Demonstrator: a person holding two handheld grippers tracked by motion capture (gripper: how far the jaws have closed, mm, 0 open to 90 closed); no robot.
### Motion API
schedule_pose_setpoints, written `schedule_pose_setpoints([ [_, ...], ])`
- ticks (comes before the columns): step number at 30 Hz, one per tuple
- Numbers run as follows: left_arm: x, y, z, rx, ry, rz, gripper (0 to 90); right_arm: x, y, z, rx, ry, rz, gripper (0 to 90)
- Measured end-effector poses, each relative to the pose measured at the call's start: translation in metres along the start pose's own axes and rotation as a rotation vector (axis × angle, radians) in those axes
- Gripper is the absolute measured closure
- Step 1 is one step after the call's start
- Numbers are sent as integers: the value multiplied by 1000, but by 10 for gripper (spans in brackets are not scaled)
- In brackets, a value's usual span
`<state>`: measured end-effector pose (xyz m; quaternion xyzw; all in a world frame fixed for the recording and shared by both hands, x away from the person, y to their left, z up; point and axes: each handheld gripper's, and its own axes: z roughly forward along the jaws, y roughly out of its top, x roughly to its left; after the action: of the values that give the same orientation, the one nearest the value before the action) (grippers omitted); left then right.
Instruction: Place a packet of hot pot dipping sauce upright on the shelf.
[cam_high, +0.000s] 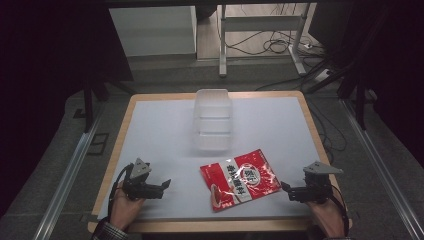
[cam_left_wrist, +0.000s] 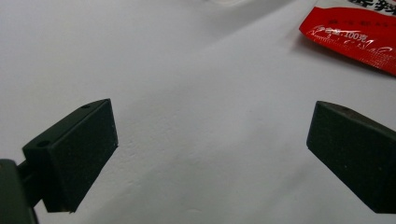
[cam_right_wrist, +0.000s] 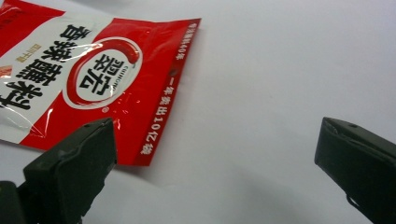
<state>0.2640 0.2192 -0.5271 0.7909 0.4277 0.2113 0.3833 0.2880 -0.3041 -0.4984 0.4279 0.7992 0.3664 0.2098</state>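
White tabletop (cam_high: 160, 130) carries a red seasoning packet (cam_high: 240, 179) lying flat near the front edge, just in front of a clear plastic container (cam_high: 213, 119). Both the left gripper (cam_high: 162, 186) and right gripper (cam_high: 286, 189) rest low with jaws wide apart, holding nothing. Picking up looks not yet begun; the right gripper, nearest, would need to slide onto the packet's edge and close.

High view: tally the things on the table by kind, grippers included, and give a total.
Red and white packet: 1
Clear plastic container: 1
Grippers: 2, the left gripper and the right gripper, both open and empty
Total: 4
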Motion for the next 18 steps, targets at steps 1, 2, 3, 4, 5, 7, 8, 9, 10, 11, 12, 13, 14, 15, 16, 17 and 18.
schedule_pose_setpoints([
  [1,0,0,0,-3,0,4,18,2,1,2,2,13,-25,0],
  [2,0,-1,-1,-4,1,5,18,2,1,2,2,13,-25,0],
  [3,0,-1,-1,-8,2,3,18,1,0,2,3,13,-40,0],
  [4,0,-1,-1,-14,0,2,18,1,0,2,0,15,-42,0],
  [5,1,-1,-1,-18,-2,-1,18,0,0,1,-5,20,-35,0],
  [7,2,-1,-2,-21,-3,-1,18,0,0,1,-6,25,-29,0],
  [8,2,-2,-1,-21,-3,-2,18,-1,0,0,-8,27,-24,0],
  [9,2,-2,-1,-22,-5,-2,18,-1,0,0,-8,27,-20,0],
  [10,2,-2,-1,-23,-7,-3,18,-2,-1,-1,-8,28,-17,0],
  [11,2,-1,-1,-26,-11,-3,17,-2,-1,-1,-5,29,-13,0],
  [12,2,-1,0,-28,-14,-4,17,-2,-1,-1,-5,29,-13,0],
  [13,2,-1,0,-27,-17,-3,16,-1,-1,0,0,27,-6,0],
  [14,1,-1,0,-25,-20,-3,16,-1,-1,0,0,27,-6,0],
  [15,1,0,1,-24,-25,-1,12,-1,-1,-1,-1,30,-2,0],
  [16,0,0,1,-20,-26,4,12,-1,-1,-1,-1,30,-2,0],
  [17,-1,0,2,-17,-24,7,12,0,-1,-1,-2,28,-6,0],
  [18,-1,0,2,-13,-22,11,10,0,-1,-1,-5,30,-14,0],
])
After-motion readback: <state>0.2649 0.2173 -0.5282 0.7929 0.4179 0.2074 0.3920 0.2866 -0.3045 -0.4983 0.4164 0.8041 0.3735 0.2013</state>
